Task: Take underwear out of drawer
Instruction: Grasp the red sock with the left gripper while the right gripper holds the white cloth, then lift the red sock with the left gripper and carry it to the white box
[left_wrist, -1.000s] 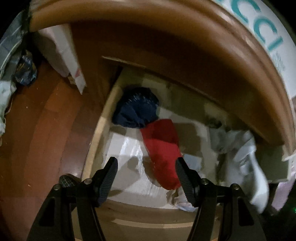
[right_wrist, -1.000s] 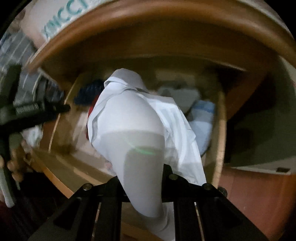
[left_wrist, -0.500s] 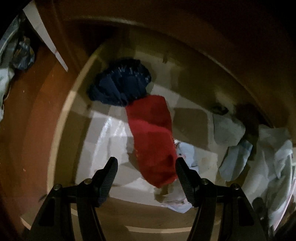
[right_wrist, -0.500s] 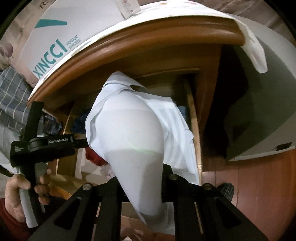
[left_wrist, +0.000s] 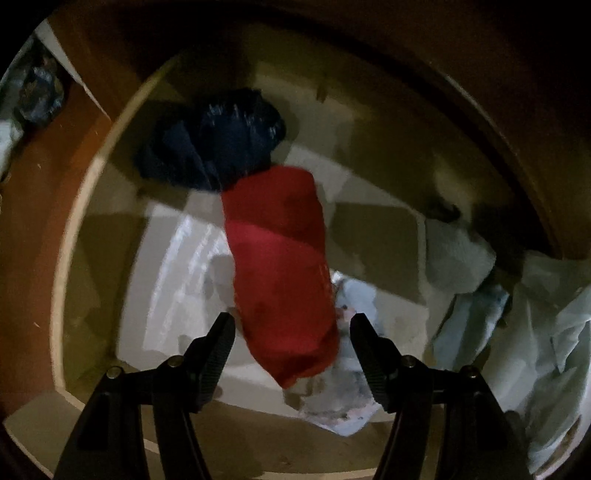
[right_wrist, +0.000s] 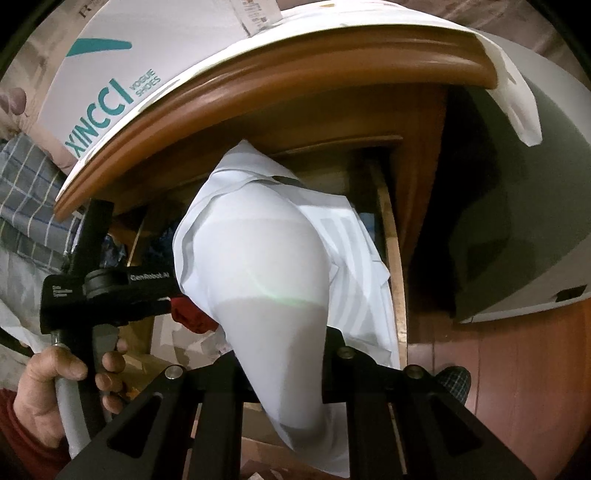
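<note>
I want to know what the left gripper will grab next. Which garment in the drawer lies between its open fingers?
The red garment: its near end sits between the left gripper's open fingers. The dark blue one lies farther back; the pale ones sit off right.

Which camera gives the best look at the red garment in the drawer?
The left wrist view: the red garment lies in full sight between the open left tongs. The right wrist view shows only a red scrap behind the white garment that the right tongs hold.
</note>
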